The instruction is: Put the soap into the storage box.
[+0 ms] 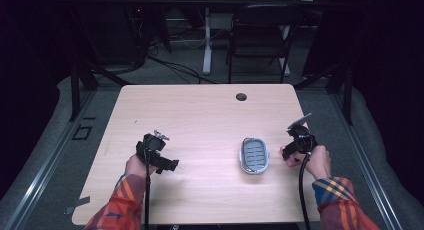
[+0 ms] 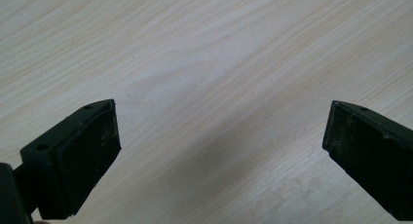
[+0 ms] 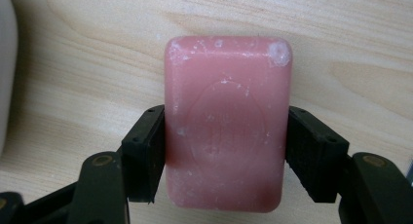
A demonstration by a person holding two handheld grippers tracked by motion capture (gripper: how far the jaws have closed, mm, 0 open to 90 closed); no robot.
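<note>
Two jaws of the right gripper clamp the pink soap; left gripper gapes empty.

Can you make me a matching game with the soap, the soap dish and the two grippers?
Things:
1. pink soap bar
2. soap dish
3. left gripper
4. right gripper

States:
A. jaws wide apart, nothing between them
B. lying empty on the wooden table
C. squeezed between two black jaws
D. shut on the soap

Pairs: 1-C, 2-B, 3-A, 4-D
</note>
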